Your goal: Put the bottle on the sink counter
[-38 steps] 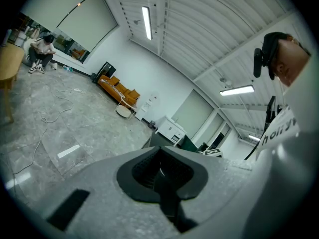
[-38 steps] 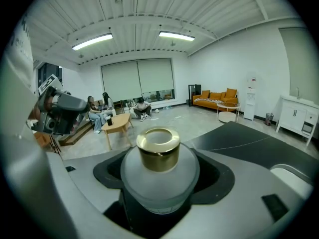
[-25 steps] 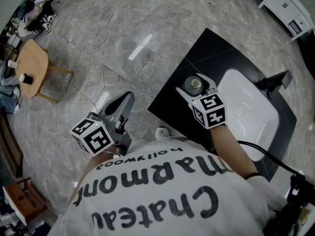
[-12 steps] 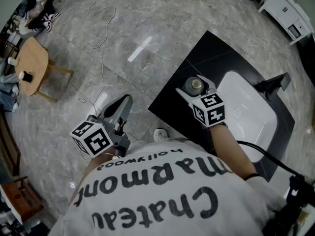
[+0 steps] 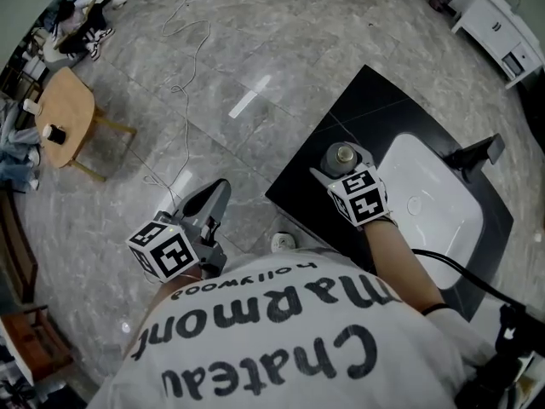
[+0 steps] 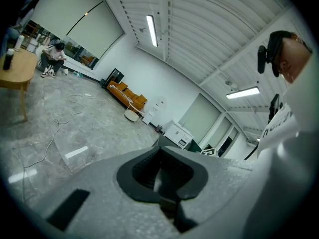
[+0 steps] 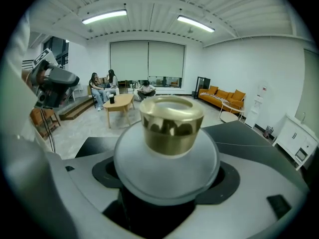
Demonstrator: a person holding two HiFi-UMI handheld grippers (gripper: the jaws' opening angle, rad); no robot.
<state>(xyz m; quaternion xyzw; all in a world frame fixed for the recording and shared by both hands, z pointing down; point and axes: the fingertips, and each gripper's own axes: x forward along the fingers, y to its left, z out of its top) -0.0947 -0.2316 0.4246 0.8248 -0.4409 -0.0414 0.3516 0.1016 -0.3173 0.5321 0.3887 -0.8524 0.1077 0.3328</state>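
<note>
Person: a white T-shirt (image 5: 281, 331) with dark print fills the bottom of the head view.
Left gripper (image 5: 217, 196): it is low at the person's left side, over the floor, and points away from the body. In the left gripper view its two jaws are pressed together with nothing between them.
Right gripper (image 5: 341, 167): it reaches forward over the counter, and its jaws are clamped on the round body of the bottle.
Bottle (image 7: 167, 153): frosted glass with a gold cap (image 7: 172, 123), standing upright. It is over the near-left part of the counter, just beside the basin. I cannot tell if its bottom touches the counter.
Sink counter (image 5: 375, 109): black and flat.
Basin (image 5: 434, 203): white, set into the counter, to the right of the bottle.
Faucet (image 5: 475, 153): black, at the far edge of the basin.
Floor (image 5: 255, 49): grey stone-pattern tiles.
Table (image 5: 61, 113): round and wooden, far to the left, well apart from the counter.
</note>
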